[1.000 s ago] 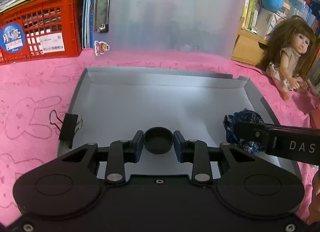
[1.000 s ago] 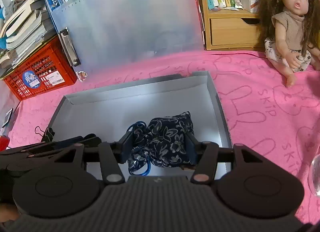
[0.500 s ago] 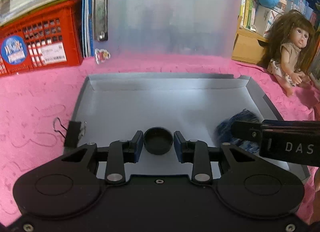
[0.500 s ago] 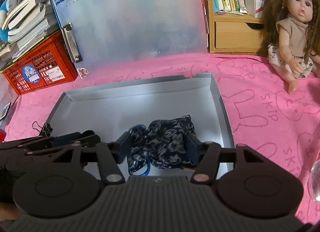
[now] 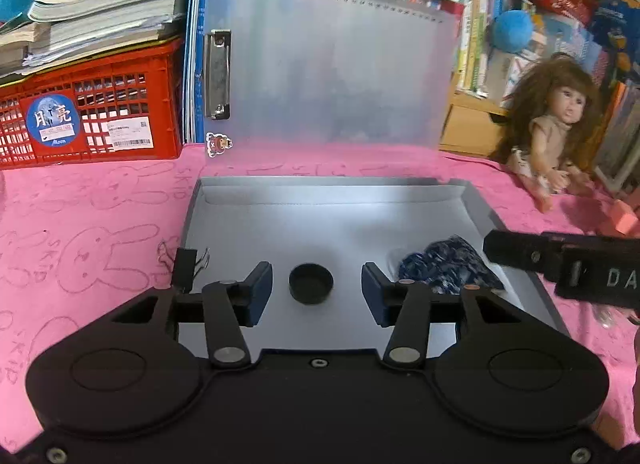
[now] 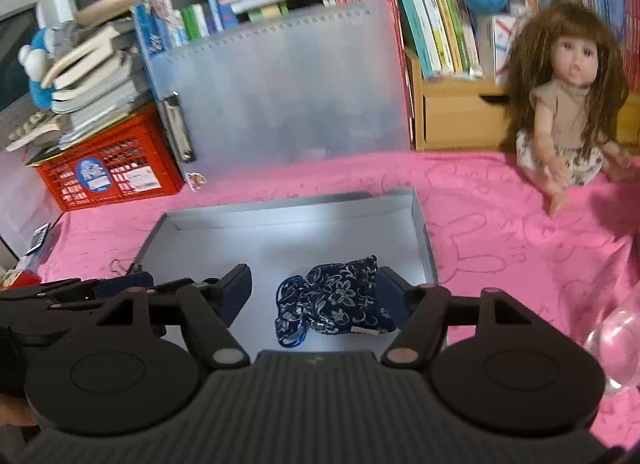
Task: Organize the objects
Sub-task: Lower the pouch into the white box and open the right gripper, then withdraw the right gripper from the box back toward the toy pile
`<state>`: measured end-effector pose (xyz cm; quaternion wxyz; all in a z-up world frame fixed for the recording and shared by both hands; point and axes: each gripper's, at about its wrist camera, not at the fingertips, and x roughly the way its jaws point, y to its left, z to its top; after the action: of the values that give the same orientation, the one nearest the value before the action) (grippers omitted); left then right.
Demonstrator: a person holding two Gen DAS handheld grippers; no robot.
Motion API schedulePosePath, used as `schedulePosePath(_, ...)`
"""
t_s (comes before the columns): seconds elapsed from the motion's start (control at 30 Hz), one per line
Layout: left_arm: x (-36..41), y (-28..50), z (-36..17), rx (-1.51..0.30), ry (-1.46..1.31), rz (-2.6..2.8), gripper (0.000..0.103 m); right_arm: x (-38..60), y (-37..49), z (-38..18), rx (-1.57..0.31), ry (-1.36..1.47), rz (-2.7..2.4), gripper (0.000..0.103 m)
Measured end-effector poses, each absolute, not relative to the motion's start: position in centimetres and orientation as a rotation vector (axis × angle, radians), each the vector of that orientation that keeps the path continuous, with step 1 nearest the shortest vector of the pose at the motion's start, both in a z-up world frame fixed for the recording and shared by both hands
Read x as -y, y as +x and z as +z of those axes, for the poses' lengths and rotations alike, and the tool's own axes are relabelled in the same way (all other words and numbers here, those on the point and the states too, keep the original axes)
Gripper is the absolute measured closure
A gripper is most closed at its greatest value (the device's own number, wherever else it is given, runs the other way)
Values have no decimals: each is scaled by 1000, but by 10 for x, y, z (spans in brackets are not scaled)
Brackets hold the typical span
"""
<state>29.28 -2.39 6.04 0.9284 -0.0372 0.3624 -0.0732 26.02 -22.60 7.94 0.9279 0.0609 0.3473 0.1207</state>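
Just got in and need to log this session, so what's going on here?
A person is sorting small things into a grey tray with two handheld grippers. The left gripper is opening around a black cap; the right gripper is opening around a floral pouch. Both items lie on the tray floor, clear of the pads.

Two wrist fisheye cameras, each mounted behind its gripper's fingers, look forward and steeply down from close range into a grey tray (image 5: 472, 204) on a pink cloth (image 5: 92, 216). The left view faces it nearly square-on, with the right gripper (image 5: 568, 264) intruding from its right edge. The right view sits further right, angled leftward. Both share the tray (image 6: 420, 220), clipboard (image 5: 332, 64) (image 6: 288, 96), red crate (image 5: 96, 104) (image 6: 116, 168) and doll (image 5: 556, 132) (image 6: 568, 104).
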Motion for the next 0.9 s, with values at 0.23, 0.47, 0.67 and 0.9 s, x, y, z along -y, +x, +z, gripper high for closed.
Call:
schedulePosePath(0.23,13,255,73,-704,-94,-162,54,227,220,96,-643,81,284,21)
schedulePosePath(0.47,5,211,78,-664,-112,-200,52,223,179,100,-571,20,297,18)
schedulePosePath(0.67,2,176,75,-637,-74,-209,51,224,146,89,-536,33,310,17)
schedulePosePath(0.9,-4,139,69,-595,-65,-230,48,230,122,72,-544,58,296,17)
